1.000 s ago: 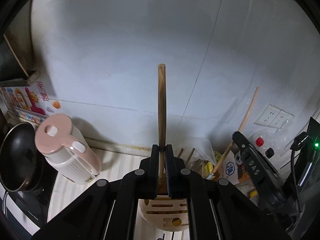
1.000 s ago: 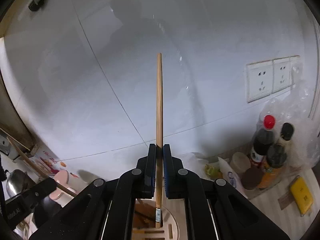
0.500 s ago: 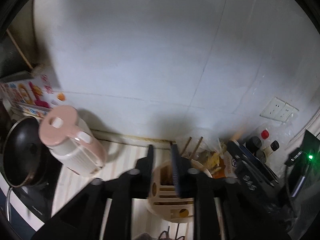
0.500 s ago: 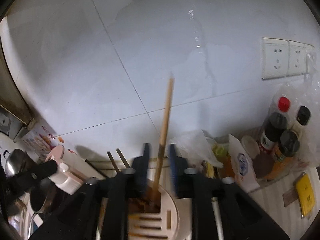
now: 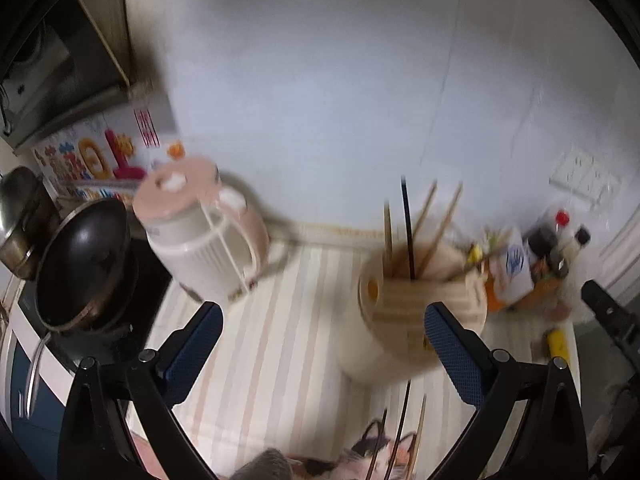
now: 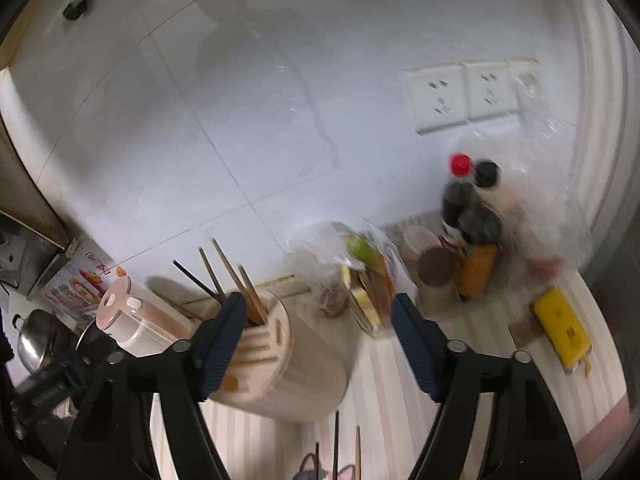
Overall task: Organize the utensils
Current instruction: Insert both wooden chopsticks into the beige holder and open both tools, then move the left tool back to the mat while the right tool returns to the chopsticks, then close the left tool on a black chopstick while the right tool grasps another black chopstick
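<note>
A cream utensil holder (image 5: pixel 416 320) stands on the striped counter with several chopsticks (image 5: pixel 408 228) upright in it. It also shows in the right wrist view (image 6: pixel 288 364), with chopsticks (image 6: pixel 232 276) sticking out of its top. My left gripper (image 5: pixel 324 340) is open and empty, to the left of the holder and nearer than it. My right gripper (image 6: pixel 316 340) is open and empty, above the holder's right side. More chopsticks (image 5: pixel 404 432) lie near the bottom edge, also in the right wrist view (image 6: pixel 340 448).
A pink-lidded kettle (image 5: pixel 200 236) and a black pan (image 5: pixel 84 264) stand at the left. Sauce bottles (image 6: pixel 468 216), plastic bags (image 6: pixel 352 268) and a yellow object (image 6: pixel 562 332) crowd the right by the wall sockets (image 6: pixel 468 92). A cat-print mat (image 5: pixel 360 460) lies at the near edge.
Both grippers held a chopstick upright, lowered it into the holder and let go. Both now stand wide open and have pulled back from the holder.
</note>
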`<move>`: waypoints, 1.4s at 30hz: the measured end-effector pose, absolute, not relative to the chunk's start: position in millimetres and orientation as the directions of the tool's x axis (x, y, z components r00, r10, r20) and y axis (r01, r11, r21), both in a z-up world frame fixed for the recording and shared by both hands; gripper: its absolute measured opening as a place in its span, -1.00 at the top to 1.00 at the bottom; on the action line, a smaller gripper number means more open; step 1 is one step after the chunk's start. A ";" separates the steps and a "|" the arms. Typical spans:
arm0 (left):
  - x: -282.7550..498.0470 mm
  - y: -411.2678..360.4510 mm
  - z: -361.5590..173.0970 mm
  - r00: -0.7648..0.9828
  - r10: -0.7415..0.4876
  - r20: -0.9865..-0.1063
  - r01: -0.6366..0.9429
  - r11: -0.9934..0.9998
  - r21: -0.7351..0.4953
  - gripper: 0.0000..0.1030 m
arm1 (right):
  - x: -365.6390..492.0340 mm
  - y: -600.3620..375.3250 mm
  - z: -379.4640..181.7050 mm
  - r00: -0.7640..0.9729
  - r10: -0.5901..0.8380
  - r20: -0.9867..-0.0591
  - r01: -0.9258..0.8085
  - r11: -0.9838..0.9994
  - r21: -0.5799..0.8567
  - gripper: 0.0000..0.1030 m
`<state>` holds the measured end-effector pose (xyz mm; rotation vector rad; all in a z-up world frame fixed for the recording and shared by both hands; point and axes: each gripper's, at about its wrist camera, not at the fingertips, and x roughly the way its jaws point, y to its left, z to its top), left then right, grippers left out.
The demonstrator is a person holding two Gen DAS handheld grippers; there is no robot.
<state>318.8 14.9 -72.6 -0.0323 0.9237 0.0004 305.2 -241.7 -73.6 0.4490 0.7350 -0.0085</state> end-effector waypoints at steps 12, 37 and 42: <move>277.7 -15.6 -197.9 0.367 0.035 -0.930 0.027 0.998 0.048 -1.00 | 265.0 -258.8 -190.7 0.502 0.146 -0.853 0.279 0.906 0.319 0.02; 267.9 16.7 -337.4 0.113 0.107 -0.988 -0.010 0.994 0.106 0.94 | 261.2 -195.4 -295.7 0.171 0.319 -0.932 0.202 0.915 0.350 0.69; 270.7 48.6 -341.8 0.106 0.107 -0.989 -0.069 0.993 0.100 0.93 | 286.9 -146.2 -315.0 0.086 0.295 -0.952 0.133 0.943 0.304 0.68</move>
